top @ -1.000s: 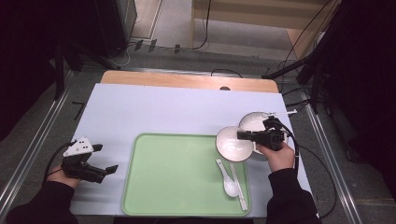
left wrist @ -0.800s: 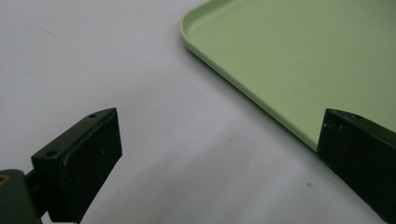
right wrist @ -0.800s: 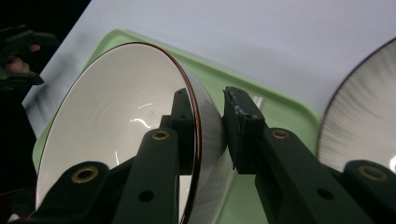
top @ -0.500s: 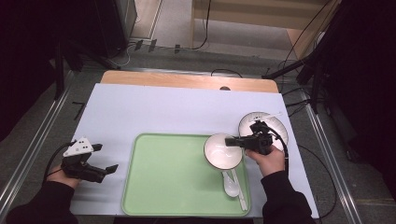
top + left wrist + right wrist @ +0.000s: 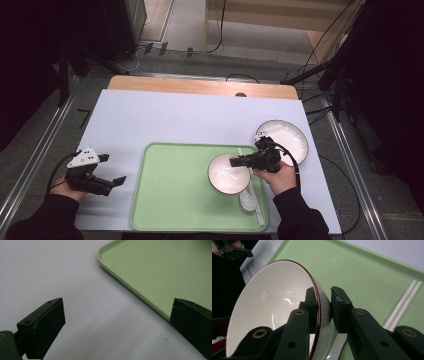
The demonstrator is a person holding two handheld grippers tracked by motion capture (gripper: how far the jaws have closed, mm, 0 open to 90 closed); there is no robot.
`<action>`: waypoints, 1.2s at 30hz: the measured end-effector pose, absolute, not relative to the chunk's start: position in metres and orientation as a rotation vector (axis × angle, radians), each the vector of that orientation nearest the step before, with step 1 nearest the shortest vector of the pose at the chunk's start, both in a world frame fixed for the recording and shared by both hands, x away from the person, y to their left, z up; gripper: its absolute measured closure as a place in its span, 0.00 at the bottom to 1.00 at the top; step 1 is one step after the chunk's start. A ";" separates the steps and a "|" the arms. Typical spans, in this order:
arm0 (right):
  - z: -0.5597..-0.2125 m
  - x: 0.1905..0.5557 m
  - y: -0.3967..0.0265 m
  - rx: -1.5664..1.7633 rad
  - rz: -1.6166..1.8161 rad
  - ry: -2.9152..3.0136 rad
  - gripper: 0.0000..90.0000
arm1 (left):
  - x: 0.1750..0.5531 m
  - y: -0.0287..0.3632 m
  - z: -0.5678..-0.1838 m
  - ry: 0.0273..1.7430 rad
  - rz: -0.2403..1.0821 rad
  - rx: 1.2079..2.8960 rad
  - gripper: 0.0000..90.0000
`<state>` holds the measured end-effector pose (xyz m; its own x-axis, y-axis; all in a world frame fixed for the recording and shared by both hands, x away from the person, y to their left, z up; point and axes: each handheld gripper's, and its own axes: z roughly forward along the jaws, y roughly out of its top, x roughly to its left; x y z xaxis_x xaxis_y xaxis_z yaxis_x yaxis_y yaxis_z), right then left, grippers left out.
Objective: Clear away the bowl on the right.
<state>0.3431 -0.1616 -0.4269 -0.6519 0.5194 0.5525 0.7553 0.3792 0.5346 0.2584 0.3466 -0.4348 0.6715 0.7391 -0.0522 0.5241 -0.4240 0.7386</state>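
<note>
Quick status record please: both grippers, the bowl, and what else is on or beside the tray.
right gripper: shut on the bowl's rim
bowl: white, above the green tray
left gripper: open, holding nothing, left of the tray
spoon: on the tray
chopsticks: on the tray by the spoon
plate: on the table, right of the tray

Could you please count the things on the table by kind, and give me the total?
Bowl, white, held by the right gripper: 1
Plate, white: 1
Tray, green: 1
Spoon, white: 1
Chopsticks, white: 2
Total: 6
</note>
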 end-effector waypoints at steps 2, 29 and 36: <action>-0.428 0.341 -0.159 -1.105 -1.129 -2.368 0.86 | 0.258 0.347 -0.435 0.972 0.363 2.122 0.00; -0.444 0.310 -0.128 -0.912 -0.957 -2.504 0.84 | 0.261 0.345 -0.435 0.966 0.357 2.124 0.00; -0.438 0.314 -0.129 -0.910 -1.014 -2.468 0.63 | 0.261 0.345 -0.435 0.966 0.357 2.128 0.00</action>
